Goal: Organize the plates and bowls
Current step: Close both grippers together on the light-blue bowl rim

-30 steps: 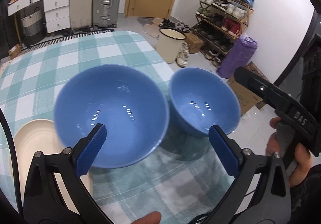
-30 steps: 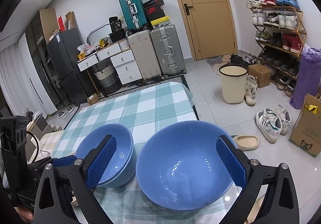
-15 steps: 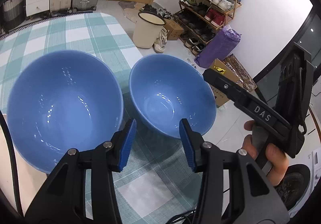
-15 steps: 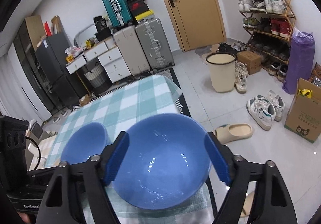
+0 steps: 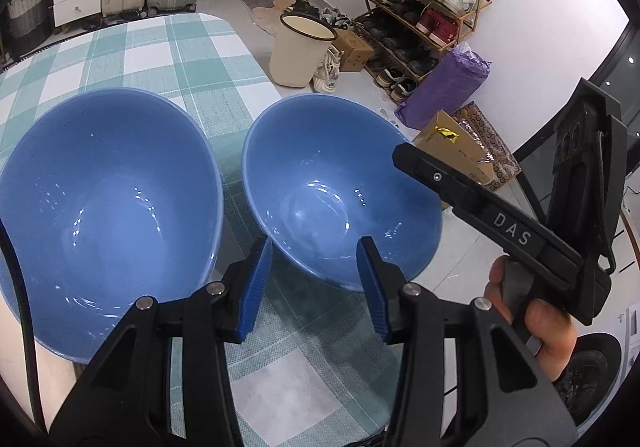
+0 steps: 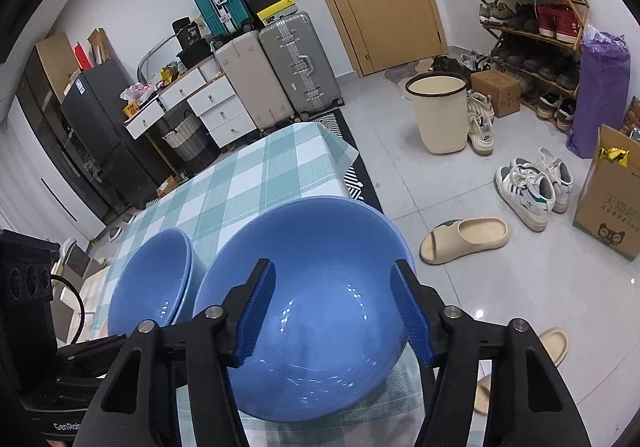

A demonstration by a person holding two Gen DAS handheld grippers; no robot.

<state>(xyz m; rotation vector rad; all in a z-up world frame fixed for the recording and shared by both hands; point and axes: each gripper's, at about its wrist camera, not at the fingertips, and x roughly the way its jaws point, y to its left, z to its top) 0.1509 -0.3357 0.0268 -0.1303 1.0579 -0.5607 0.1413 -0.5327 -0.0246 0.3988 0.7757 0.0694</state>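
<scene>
Two blue bowls stand side by side on the checked tablecloth. In the left wrist view the left bowl (image 5: 108, 207) fills the left side and the right bowl (image 5: 336, 191) sits at centre. My left gripper (image 5: 314, 279) is partly open and empty, its pads at the near rim of the right bowl. The right gripper body (image 5: 520, 235) shows in this view at the right, held by a hand. In the right wrist view my right gripper (image 6: 332, 311) is partly open and empty above the near rim of the right bowl (image 6: 316, 287). The left bowl (image 6: 152, 287) lies beyond to the left.
A cream plate edge (image 5: 24, 387) peeks out at lower left beneath the left bowl. The table's right edge (image 5: 272, 83) runs close to the right bowl. On the floor are a cream bin (image 6: 440, 111), shoes, a slipper (image 6: 464, 239) and a cardboard box (image 6: 612, 199).
Both grippers' jaws have narrowed from wide open to partly open. The left gripper swung right from the left bowl to the right bowl. The right gripper came closer over the right bowl.
</scene>
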